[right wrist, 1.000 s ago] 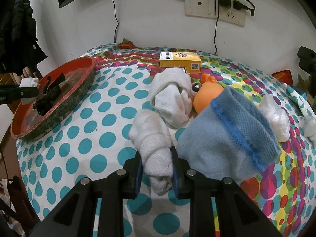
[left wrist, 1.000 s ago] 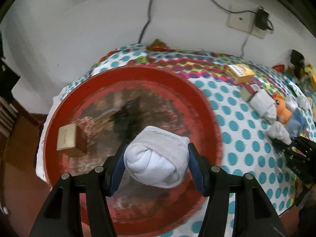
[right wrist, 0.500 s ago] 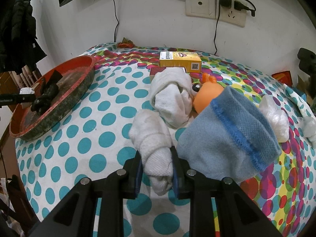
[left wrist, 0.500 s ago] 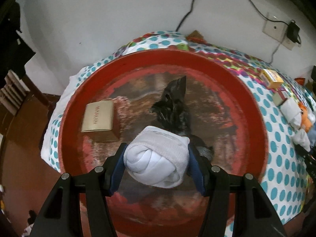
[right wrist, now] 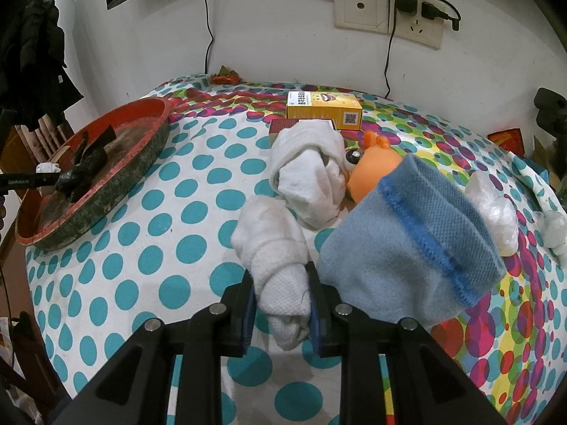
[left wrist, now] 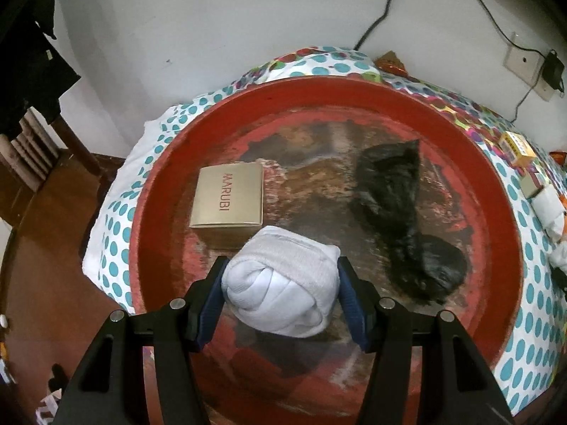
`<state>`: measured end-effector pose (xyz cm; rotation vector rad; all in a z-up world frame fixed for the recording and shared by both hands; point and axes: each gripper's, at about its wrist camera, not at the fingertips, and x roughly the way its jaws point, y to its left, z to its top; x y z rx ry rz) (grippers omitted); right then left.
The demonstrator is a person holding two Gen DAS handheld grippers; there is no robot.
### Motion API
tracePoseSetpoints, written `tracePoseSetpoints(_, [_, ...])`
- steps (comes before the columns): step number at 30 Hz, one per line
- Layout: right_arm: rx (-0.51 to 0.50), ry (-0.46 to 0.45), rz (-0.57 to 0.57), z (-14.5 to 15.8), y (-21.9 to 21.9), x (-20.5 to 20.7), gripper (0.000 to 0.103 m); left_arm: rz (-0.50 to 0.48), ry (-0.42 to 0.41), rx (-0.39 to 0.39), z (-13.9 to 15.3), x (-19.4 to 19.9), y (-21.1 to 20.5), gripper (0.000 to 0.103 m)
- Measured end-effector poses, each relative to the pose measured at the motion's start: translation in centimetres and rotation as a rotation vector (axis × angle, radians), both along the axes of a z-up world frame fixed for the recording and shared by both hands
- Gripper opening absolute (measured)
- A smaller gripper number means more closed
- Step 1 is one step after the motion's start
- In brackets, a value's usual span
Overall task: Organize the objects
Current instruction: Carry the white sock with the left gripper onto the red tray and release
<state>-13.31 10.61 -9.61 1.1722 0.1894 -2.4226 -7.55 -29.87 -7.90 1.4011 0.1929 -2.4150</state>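
Carried further over the red tray (left wrist: 496, 184), left gripper (left wrist: 281, 295) still clamps a sock ball (left wrist: 283, 283); right gripper (right wrist: 281, 304) pinches another sock (right wrist: 276, 258).

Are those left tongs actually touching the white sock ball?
Touching. In the left wrist view, both blue pads of the left tongs press against the sides of the sock ball, holding it over the red tray.
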Motion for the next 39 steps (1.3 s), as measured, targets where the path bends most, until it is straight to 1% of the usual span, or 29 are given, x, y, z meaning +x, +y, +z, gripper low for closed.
tracePoseSetpoints(12, [0.010, 0.003, 0.001, 0.0, 0.0, 0.0, 0.024, 0.024, -0.013, -0.019, -1.1, -0.1, -1.6, 0.056])
tracePoseSetpoints(20, [0.027, 0.009, 0.001, 0.0, -0.2, 0.1, 0.024, 0.018, -0.007, 0.001, -1.2, 0.2, -2.2, 0.060])
tracePoseSetpoints(23, [0.033, 0.010, 0.001, 0.0, -0.3, 0.1, 0.024, 0.009, 0.002, 0.002, -1.1, 0.5, -2.1, 0.064])
tracePoseSetpoints(25, [0.035, 0.011, 0.001, 0.0, -0.4, 0.1, 0.024, 0.010, 0.012, 0.009, -0.9, 0.8, -2.1, 0.071])
tracePoseSetpoints(27, [0.036, 0.011, 0.001, 0.0, -0.4, 0.1, 0.024, 0.012, 0.027, 0.022, -0.6, 1.1, -2.2, 0.075])
tracePoseSetpoints(28, [0.037, 0.012, 0.001, 0.0, -0.4, 0.1, 0.024, 0.007, 0.039, 0.031, -0.4, 1.3, -2.2, 0.080])
tracePoseSetpoints(29, [0.040, 0.013, 0.001, 0.0, -0.4, 0.1, 0.024, 0.005, 0.044, 0.034, -0.3, 1.5, -2.2, 0.082])
tracePoseSetpoints(35, [0.069, 0.024, 0.001, -0.1, -0.8, 0.3, 0.025, 0.042, 0.077, 0.024, 0.6, 2.7, -2.1, 0.083])
tracePoseSetpoints(38, [0.075, 0.026, 0.002, -0.1, -0.9, 0.3, 0.025, 0.040, 0.106, 0.021, 1.3, 4.1, -1.7, 0.084])
tracePoseSetpoints(39, [0.075, 0.026, 0.002, -0.1, -0.9, 0.3, 0.025, 0.044, 0.115, 0.016, 1.6, 4.6, -1.5, 0.085])
